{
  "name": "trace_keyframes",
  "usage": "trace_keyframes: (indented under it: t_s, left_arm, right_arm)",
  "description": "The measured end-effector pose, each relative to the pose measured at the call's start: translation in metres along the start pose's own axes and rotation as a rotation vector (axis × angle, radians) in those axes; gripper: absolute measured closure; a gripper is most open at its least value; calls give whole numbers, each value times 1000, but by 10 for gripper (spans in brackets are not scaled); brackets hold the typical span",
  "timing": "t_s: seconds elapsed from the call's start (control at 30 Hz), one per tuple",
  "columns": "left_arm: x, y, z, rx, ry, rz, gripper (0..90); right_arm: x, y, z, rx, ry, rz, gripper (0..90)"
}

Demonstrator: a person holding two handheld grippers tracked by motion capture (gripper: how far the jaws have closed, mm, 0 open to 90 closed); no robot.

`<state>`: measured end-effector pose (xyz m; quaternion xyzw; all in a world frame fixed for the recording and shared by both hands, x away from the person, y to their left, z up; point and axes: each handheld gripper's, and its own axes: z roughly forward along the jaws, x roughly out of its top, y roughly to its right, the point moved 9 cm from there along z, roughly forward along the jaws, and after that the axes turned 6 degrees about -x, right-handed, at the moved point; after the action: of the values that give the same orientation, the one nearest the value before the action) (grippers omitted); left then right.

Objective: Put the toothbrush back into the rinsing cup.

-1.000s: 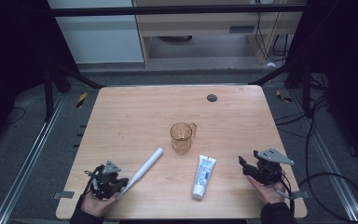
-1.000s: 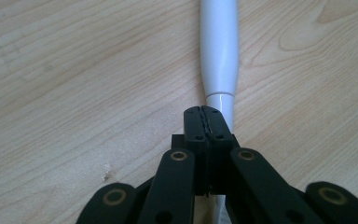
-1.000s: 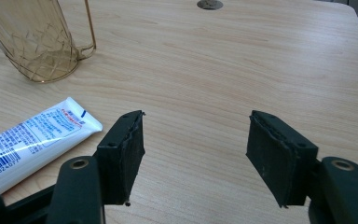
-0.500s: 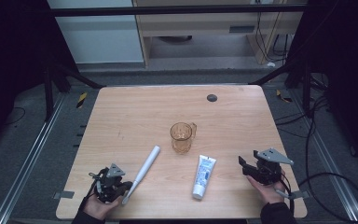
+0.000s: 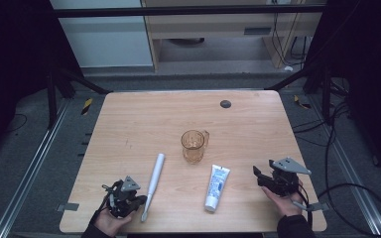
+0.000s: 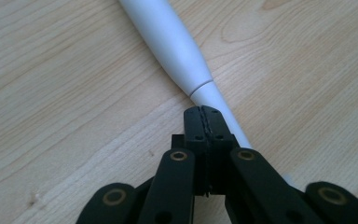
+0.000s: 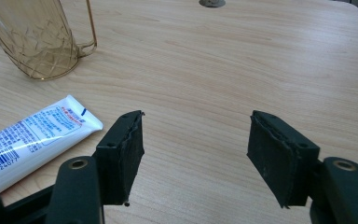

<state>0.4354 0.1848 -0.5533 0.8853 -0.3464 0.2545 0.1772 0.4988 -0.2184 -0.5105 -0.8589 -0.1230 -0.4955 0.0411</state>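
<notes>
- We see a pale wood-grain surface (image 5: 129,129) with fine brown streaks.
- We see a plain white toothbrush (image 5: 154,183), glossy along its handle.
- We see a clear amber cup (image 5: 193,147) with a criss-cross cut pattern on its wall.
- We see a white toothpaste tube (image 5: 217,187) with blue print, red lettering and a black barcode.
- We see matt black left tongs (image 6: 204,122) and black right tongs (image 7: 196,154), brass-coloured rivets on both.
- We see a small dark grey disc (image 5: 225,103) set in the wood.

Pale wood bench (image 5: 129,124). On it: amber glass mug (image 5: 193,147) near centre; white toothbrush handle (image 5: 154,182) lying front left of the mug; toothpaste tube (image 5: 217,187) front right; small dark disc (image 5: 225,103) near the far edge.
</notes>
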Motion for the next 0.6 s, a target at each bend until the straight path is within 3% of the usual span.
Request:
trace_keyframes:
  t_s: [0.6]
  left_arm:
    - [12, 17, 14, -25, 3, 50, 897]
  right_arm:
    - [0, -1, 1, 1, 1, -1, 355]
